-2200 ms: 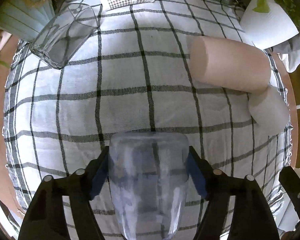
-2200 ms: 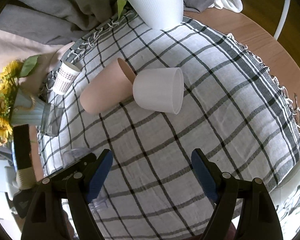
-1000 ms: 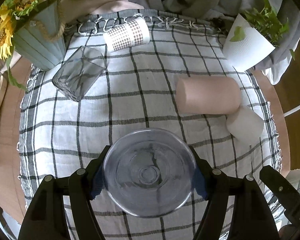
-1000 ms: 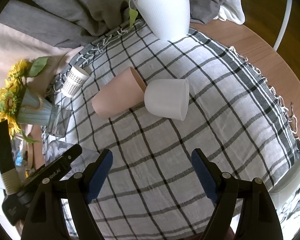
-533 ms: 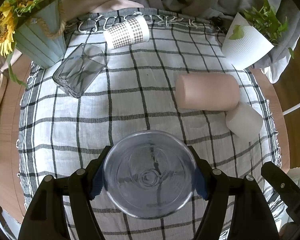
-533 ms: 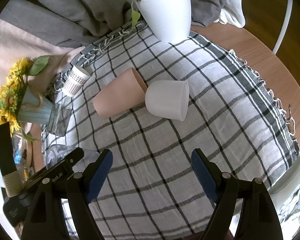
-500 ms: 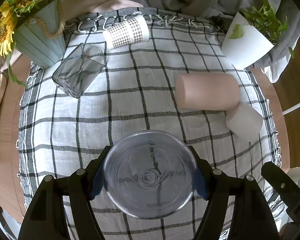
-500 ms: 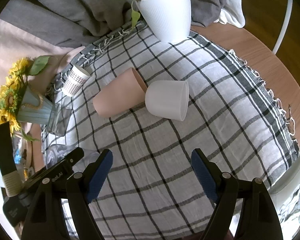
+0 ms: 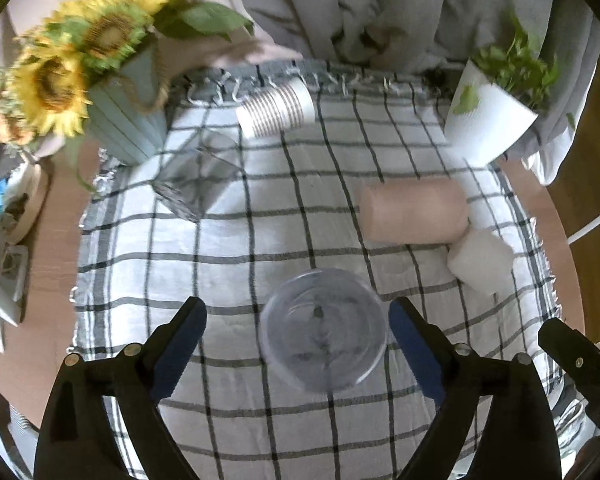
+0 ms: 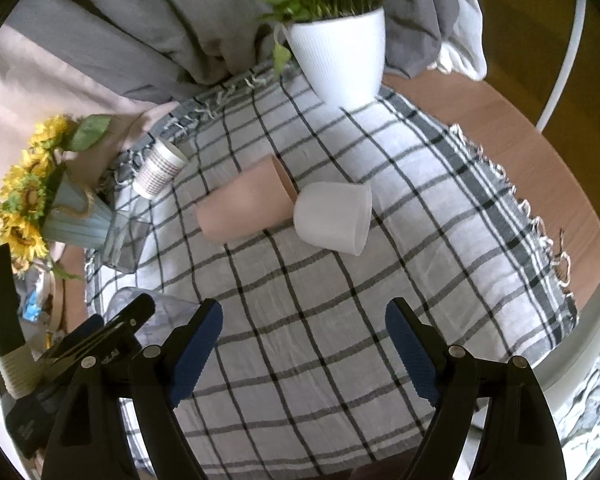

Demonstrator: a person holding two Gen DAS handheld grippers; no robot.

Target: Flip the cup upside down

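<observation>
A clear plastic cup [image 9: 324,330] stands upside down on the checked cloth [image 9: 220,240], its round base facing up. My left gripper [image 9: 298,336] is open and raised above it, its blue pads apart from the cup's sides. A little of the cup [image 10: 168,308] shows in the right wrist view, behind the left gripper's arm. My right gripper [image 10: 304,344] is open and empty over the near part of the cloth.
A pink cup [image 9: 412,210] and a white cup [image 9: 480,262] lie on their sides at right. A square glass [image 9: 196,174] and a patterned paper cup [image 9: 276,108] lie at the back left. A sunflower vase [image 9: 124,116] and a white plant pot [image 9: 488,120] stand at the cloth's far edge.
My left gripper has opened, let go of the clear cup and drawn up and back. The cup stays upside down on the cloth. The right gripper has hardly moved.
</observation>
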